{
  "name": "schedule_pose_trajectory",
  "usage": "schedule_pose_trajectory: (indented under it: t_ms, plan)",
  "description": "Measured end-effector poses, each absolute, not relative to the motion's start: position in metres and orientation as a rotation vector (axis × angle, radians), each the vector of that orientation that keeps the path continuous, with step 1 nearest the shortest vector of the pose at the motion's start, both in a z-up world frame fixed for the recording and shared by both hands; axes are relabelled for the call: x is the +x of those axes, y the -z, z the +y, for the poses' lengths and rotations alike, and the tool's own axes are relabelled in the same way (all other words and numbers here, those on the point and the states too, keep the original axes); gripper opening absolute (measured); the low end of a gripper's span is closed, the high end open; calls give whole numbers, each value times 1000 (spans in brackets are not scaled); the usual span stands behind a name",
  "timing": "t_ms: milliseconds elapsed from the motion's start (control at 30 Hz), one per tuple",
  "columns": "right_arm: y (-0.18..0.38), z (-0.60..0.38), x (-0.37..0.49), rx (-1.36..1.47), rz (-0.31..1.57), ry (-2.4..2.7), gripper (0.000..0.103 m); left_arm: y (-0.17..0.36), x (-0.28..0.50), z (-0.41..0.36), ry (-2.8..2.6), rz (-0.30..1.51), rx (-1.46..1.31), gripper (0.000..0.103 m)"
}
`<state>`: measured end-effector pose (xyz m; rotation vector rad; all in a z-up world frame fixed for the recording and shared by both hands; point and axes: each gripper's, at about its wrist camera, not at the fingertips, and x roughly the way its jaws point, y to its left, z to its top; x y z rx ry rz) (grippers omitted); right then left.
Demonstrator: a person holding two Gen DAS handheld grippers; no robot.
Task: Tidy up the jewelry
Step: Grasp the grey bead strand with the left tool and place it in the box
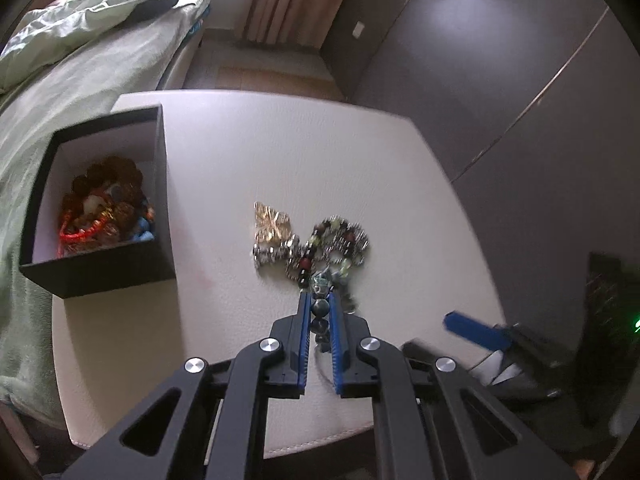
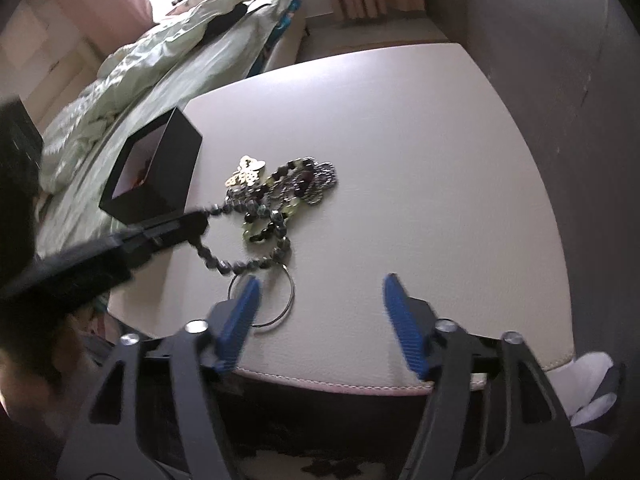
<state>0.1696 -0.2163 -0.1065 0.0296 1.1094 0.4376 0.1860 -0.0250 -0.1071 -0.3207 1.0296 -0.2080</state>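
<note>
Since the left gripper (image 1: 320,300) is already pinched shut on the dark bead strand (image 1: 321,307), the black box (image 1: 160,200) sits off to its left across the white table (image 1: 300,152). Right gripper (image 2: 318,292) hangs wide open and empty, nearest the metal ring (image 2: 276,300).

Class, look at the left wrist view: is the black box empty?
No: the black box holds a heap of red, amber and blue beaded jewelry.
</note>
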Motion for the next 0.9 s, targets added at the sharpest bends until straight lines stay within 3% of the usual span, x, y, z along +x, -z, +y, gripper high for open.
schedule_pose_trajectory:
  t_ms: [133,667,800,867,900]
  plan:
    - [104,-200,160,-53,1072,-464,79,90,183,-17,226,979,-352,6]
    - [128,-150,152,-221,1070,-493,79,68,161,23,190,922,-395,6]
    - [140,-144,157,-240,1092,-443,64,67,157,35,172,914,-395,6]
    - [139,-142,157,-249,1078,-427,51,68,157,38,162,911,-393,6]
    - [138,-141,157,-256,1076,-423,51,68,156,40,154,909,-393,6]
